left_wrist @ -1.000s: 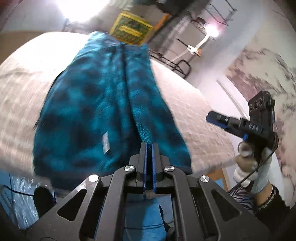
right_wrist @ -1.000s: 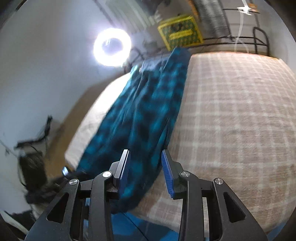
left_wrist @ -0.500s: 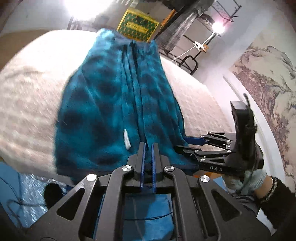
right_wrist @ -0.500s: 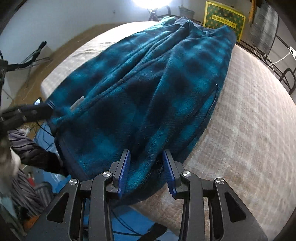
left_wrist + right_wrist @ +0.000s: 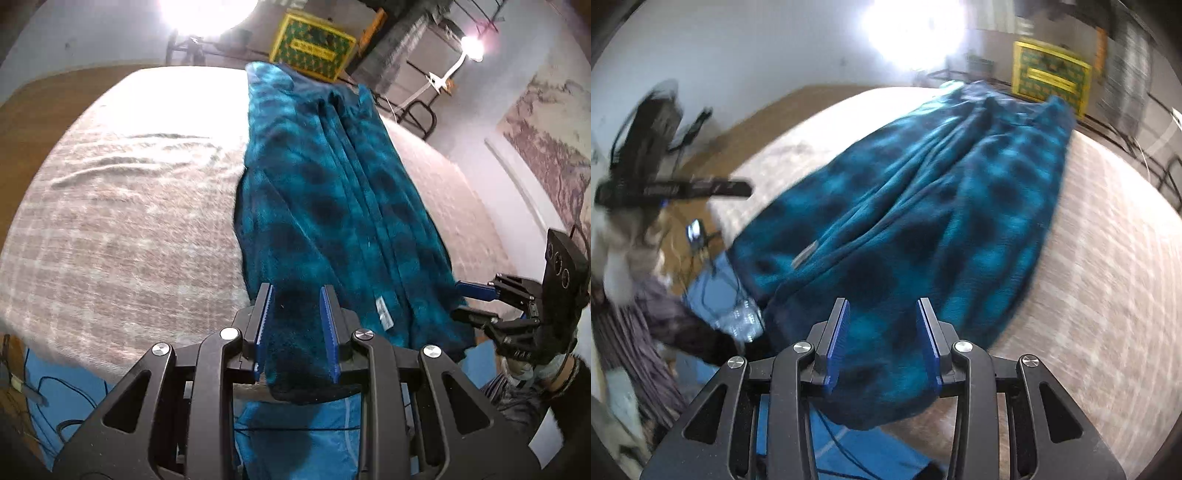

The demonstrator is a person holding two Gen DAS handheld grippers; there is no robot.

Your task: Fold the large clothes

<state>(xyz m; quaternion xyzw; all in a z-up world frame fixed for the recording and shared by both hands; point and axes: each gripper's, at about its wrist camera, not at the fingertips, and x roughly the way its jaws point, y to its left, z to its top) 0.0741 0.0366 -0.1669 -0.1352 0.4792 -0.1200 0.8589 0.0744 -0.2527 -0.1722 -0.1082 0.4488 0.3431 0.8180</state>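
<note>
A large teal and dark blue plaid fleece garment (image 5: 332,192) lies lengthwise on the bed, folded into a long strip, its near hem hanging over the bed's edge. It also shows in the right wrist view (image 5: 942,221). My left gripper (image 5: 297,295) is open, its jaws either side of the hem's left corner. My right gripper (image 5: 882,314) is open over the hem's right corner, and it shows in the left wrist view (image 5: 465,301) at the garment's right edge. A small white label (image 5: 382,314) sits near the hem.
The bed (image 5: 129,221) has a beige checked cover. A yellow-green box (image 5: 314,48) and a metal rack stand beyond its far end. A bright lamp (image 5: 207,11) glares at the back. Blue sheeting and cables (image 5: 66,398) lie on the floor below the near edge.
My left gripper has opened from shut and now straddles the hem's left corner. My right gripper has moved in from the side to the hem's right corner, still open.
</note>
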